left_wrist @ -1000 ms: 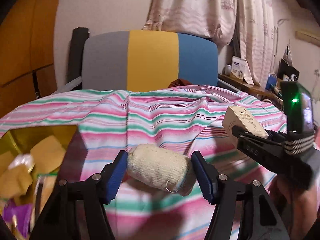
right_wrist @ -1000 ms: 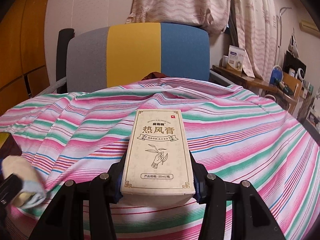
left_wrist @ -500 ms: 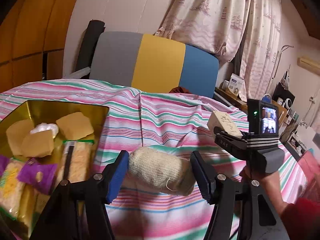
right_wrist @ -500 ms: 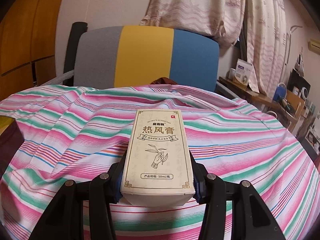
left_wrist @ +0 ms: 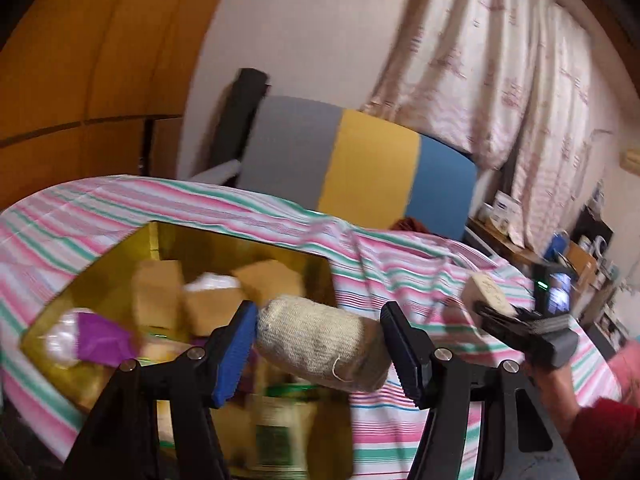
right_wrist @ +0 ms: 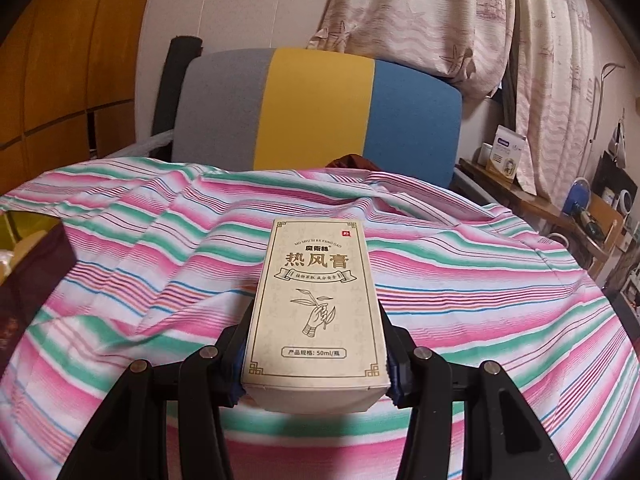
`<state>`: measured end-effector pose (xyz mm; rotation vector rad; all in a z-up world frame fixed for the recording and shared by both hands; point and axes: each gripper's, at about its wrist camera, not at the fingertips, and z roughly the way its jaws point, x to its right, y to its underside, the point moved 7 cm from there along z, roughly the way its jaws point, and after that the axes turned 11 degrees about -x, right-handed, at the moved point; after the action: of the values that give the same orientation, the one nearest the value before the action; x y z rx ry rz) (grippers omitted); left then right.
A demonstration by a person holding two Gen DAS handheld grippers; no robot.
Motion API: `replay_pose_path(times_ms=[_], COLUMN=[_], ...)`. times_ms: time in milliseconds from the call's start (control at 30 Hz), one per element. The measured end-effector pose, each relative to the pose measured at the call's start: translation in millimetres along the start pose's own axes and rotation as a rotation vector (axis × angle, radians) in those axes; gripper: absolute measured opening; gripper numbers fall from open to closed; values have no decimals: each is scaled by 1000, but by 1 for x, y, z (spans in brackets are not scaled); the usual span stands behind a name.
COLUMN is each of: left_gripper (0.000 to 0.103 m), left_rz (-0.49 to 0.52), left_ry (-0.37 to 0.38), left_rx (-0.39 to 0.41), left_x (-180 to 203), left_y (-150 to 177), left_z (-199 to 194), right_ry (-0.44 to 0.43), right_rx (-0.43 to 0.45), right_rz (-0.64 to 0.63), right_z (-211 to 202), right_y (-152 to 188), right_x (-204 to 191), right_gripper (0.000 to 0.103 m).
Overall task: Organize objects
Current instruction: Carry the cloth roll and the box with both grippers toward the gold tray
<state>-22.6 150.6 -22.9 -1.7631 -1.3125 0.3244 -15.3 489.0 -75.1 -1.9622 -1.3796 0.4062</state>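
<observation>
My left gripper (left_wrist: 318,346) is shut on a beige knitted roll (left_wrist: 320,344) and holds it over the right part of a gold box (left_wrist: 104,256). The box holds tan blocks (left_wrist: 158,292), a purple packet (left_wrist: 100,338) and other packets. My right gripper (right_wrist: 316,356) is shut on a cream carton with Chinese print (right_wrist: 316,300), held above the striped cloth (right_wrist: 480,280). The carton (left_wrist: 486,290) and the right gripper (left_wrist: 502,318) also show at the right of the left wrist view.
A striped pink, green and white cloth (left_wrist: 400,256) covers the surface. A grey, yellow and blue chair back (right_wrist: 320,108) stands behind it. A cluttered shelf (right_wrist: 560,208) is at the far right. The gold box's dark side (right_wrist: 28,280) shows at the left of the right wrist view.
My left gripper has swung left and lifted with the roll, from over the cloth to over the gold box. The right gripper with the carton has barely moved.
</observation>
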Motion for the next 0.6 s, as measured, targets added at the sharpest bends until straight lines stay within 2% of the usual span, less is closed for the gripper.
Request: replay_pose_path(times_ms=[167,367,500,600], left_gripper=[64,64,64,64], left_rz=[-79,-146,-193,-197], left_ry=[-55,-107,-136,-142], left_rx=[12,10,-4,-21], left_x=[-47,-96,-121,-126], left_y=[-8,-16,-24,-33], left_z=[-2,-2,6,16], right_ry=[-59,-136,-201,-253], right_rx=[-4,28,47,41], right_rz=[38,-32,-46,-14], right_z=[-20,-52,-71,-79], right_y=[6,13,16,19], right_x=[-9,-50,-79,-97], right_gripper=[51,51,51,51])
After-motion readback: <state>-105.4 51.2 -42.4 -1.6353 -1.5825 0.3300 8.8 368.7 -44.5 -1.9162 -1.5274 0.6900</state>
